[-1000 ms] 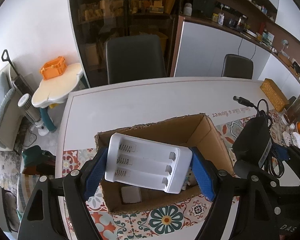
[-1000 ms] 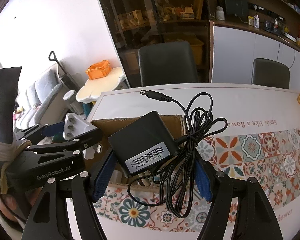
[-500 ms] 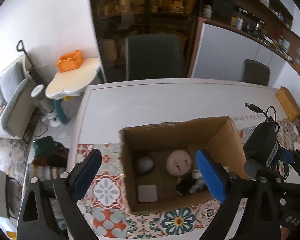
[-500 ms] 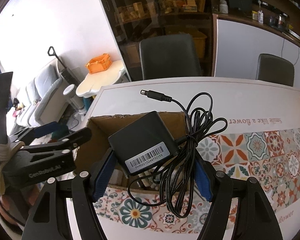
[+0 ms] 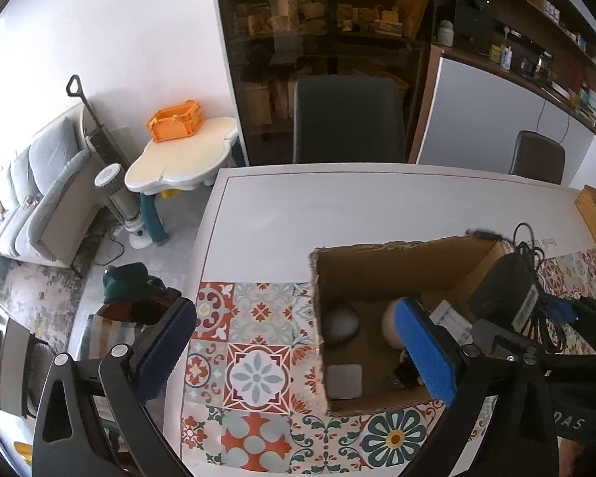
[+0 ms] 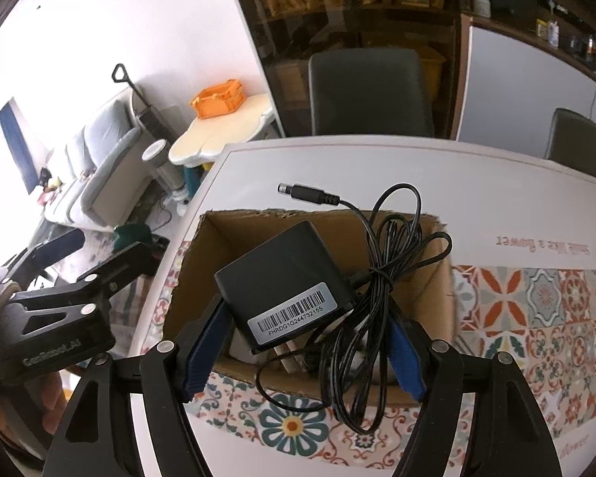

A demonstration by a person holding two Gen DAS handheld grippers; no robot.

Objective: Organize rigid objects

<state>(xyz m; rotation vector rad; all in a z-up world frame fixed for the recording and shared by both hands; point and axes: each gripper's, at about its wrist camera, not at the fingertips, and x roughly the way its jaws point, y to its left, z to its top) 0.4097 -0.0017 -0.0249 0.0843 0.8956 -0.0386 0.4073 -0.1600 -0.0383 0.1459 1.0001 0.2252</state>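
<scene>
1. Behind the white table (image 5: 337,206) there is a dark chair (image 5: 347,119), glass cabinets with shelves, and at the left a small cream side table with an orange crate (image 5: 175,123) on it.

2. Left wrist view: the left gripper (image 5: 298,346) has its jaws very wide and they are opening a little more; nothing is between the blue pads. One pad is over the tiled mat (image 5: 254,361), the other is over the open cardboard box (image 5: 377,266). Inside the box lie a grey round thing (image 5: 339,324), a pale square thing (image 5: 343,379) and a white battery holder (image 5: 451,318), partly hidden. At the right edge the black power adapter (image 5: 496,290) is seen above the box rim.

3. Right wrist view: the right gripper (image 6: 306,351) is opening its jaws, but the power adapter (image 6: 282,290) sits between the blue pads, and they seem to touch it on both sides. The adapter is tilted, with its barcode label toward the camera, directly above the cardboard box (image 6: 202,278). Its bundled black cable (image 6: 381,294) hangs over the near wall of the box, and the plug (image 6: 302,192) points to the left. The left gripper (image 6: 59,262) is at the left, beside the box.
</scene>
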